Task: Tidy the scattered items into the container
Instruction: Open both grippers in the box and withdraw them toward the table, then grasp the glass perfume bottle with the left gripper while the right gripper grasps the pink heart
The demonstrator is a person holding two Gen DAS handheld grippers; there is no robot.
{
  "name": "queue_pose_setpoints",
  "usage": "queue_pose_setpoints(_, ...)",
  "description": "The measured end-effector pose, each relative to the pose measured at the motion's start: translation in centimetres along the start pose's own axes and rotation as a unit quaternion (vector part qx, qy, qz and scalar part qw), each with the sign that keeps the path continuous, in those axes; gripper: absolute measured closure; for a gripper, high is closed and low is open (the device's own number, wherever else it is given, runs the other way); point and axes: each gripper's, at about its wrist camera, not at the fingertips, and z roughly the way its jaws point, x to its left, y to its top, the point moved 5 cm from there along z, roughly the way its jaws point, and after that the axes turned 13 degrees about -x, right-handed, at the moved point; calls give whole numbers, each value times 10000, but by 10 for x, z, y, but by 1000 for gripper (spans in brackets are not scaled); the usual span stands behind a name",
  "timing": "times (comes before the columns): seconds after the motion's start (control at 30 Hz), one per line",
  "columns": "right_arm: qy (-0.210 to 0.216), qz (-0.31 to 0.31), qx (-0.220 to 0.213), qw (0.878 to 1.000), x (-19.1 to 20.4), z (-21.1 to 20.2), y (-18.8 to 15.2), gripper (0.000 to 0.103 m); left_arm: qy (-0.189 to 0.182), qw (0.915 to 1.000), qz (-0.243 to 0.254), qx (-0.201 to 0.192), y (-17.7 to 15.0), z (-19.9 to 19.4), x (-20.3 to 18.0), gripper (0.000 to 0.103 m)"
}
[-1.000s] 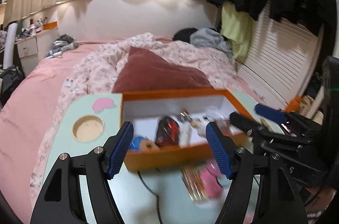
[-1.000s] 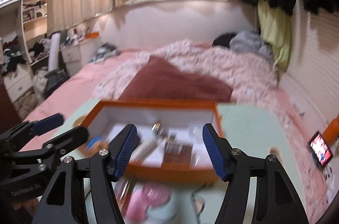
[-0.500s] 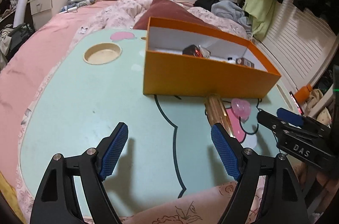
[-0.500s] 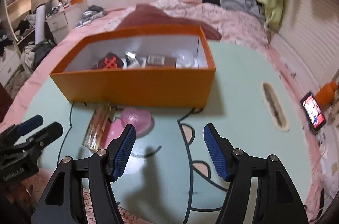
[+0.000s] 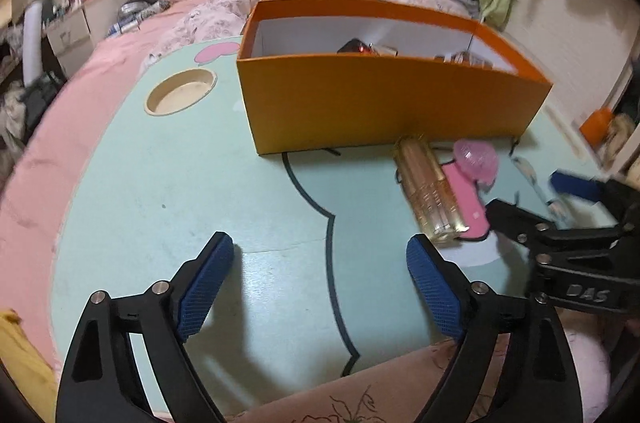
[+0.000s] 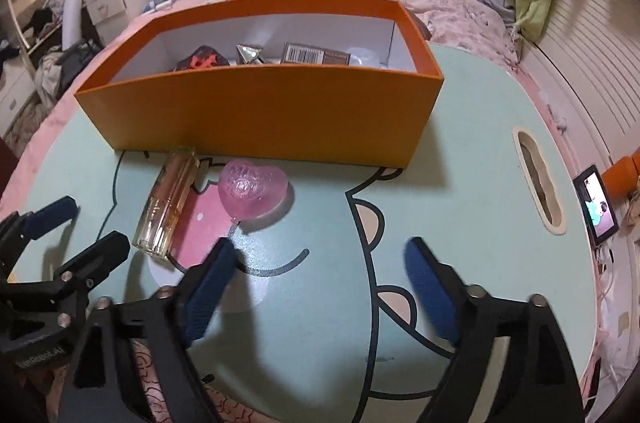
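Blue-padded, the left hand-held gripper point(image 5: 320, 263) and right hand-held gripper point(image 6: 320, 265) hang over the mint table point(image 6: 460, 143), jaws opening with nothing between them, while just beyond lie a gold tube point(image 6: 166, 201) beside a pink heart point(image 6: 253, 191), the tube's far end at the orange box point(image 6: 260, 115), which holds small items.

On your table point(image 6: 460, 183), the box point(image 6: 260, 119) stands at the far side with several small items inside. Just before it lie the bottle point(image 6: 166, 201) and, to its right, the heart-shaped piece point(image 6: 254, 191), perhaps touching.
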Motion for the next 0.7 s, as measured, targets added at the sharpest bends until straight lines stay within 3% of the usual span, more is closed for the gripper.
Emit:
queue_pose_setpoints(0.47,38,2,168,9999,-5,5,0,0,-12,10000,-80,-45,1,-4,2,11)
queue_pose_setpoints(0.57,80,-16,188,9998,-6,4,-2,0,-155,9988,-236,-409,9,-19,5,11)
queue_pose_setpoints(0.7,0,58,175,9998,-11,3,-2,0,-660,9929,-163,-972,27,-38,-6,12)
